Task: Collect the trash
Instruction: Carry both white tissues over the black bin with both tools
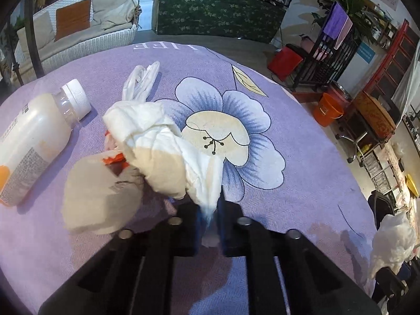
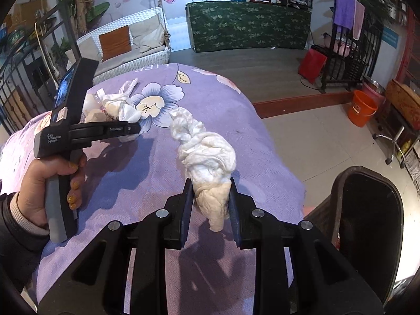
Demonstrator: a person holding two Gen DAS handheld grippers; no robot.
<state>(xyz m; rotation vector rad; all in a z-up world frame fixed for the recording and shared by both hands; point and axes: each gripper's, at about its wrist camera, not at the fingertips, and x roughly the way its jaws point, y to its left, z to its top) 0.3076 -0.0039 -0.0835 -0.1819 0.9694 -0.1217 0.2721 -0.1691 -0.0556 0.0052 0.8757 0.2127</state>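
**A:** What did the left wrist view show?

**B:** The left gripper (image 1: 210,220) had its jaws drawn close together, pinching the lower end of a crumpled white tissue (image 1: 168,144) that trailed forward over the purple flowered cloth (image 1: 302,131). Touching that tissue on the left lay a beige paper wad (image 1: 99,197), with a scrap of orange wrapper (image 1: 114,158) showing between the two. A white plastic bag (image 1: 141,78) lay twisted just beyond them, and a plastic bottle with a white cap (image 1: 39,134) rested on its side at the left edge of the table.

**A:** Anything off the table?

**B:** An orange bucket (image 1: 328,110) stood on the floor well to the right.

**A:** And the right wrist view?

**B:** The right gripper (image 2: 210,199) had its jaws part-way closed, pressing both sides of a second tissue wad (image 2: 207,157), white at the far end and tan where it was pinched. That wad was held over the near part of the cloth (image 2: 236,99). The dark trash bin (image 2: 367,210) stood open just beside the table's right edge, near that gripper.

**A:** Could you see the other tool there?

**B:** Yes, the left gripper (image 2: 134,128) was at the left, held in the person's left hand (image 2: 50,183), its tip at the pile of tissue (image 2: 118,107) by the printed flower. From there I couldn't tell how its jaws stood.
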